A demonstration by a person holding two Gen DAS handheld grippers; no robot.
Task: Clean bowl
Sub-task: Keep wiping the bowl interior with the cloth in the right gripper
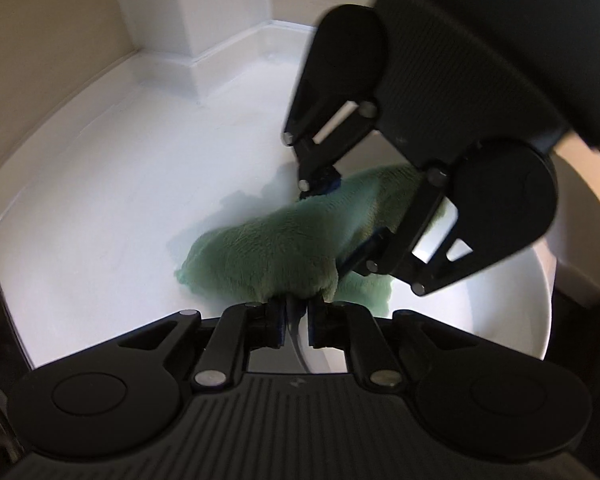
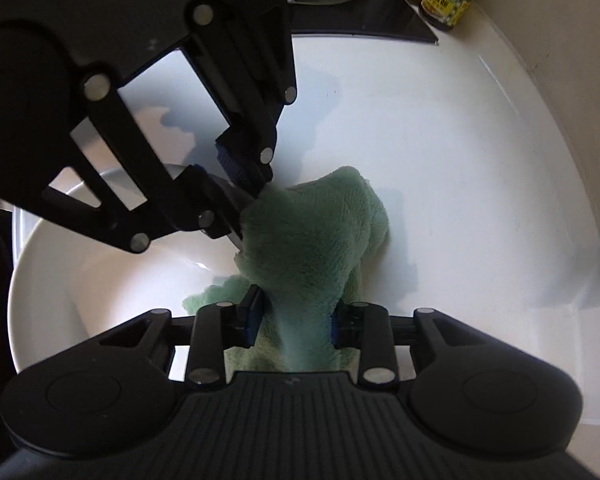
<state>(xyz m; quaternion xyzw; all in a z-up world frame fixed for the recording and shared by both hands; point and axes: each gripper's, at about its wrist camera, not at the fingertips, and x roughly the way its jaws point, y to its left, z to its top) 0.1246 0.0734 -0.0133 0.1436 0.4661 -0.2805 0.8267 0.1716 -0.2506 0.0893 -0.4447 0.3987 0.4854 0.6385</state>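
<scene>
A white bowl (image 1: pixel 500 312) sits on a white counter; it also shows in the right wrist view (image 2: pixel 80 280). A green fluffy cloth (image 1: pixel 260 252) is draped over the bowl's rim (image 2: pixel 312 240). My left gripper (image 1: pixel 298 312) is shut on the bowl's rim, with the cloth lying over its fingertips. In the right wrist view the left gripper (image 2: pixel 236 200) pinches the rim from the upper left. My right gripper (image 2: pixel 296 320) is shut on the green cloth and presses it at the bowl's edge. It shows in the left wrist view (image 1: pixel 340 224) from the upper right.
The white counter (image 2: pixel 460 140) runs to a raised white backsplash (image 1: pixel 220 56) and a beige wall. A black stovetop (image 2: pixel 360 20) with a burner lies at the far end, with a yellow-labelled jar (image 2: pixel 446 0) and dark bottles beside it.
</scene>
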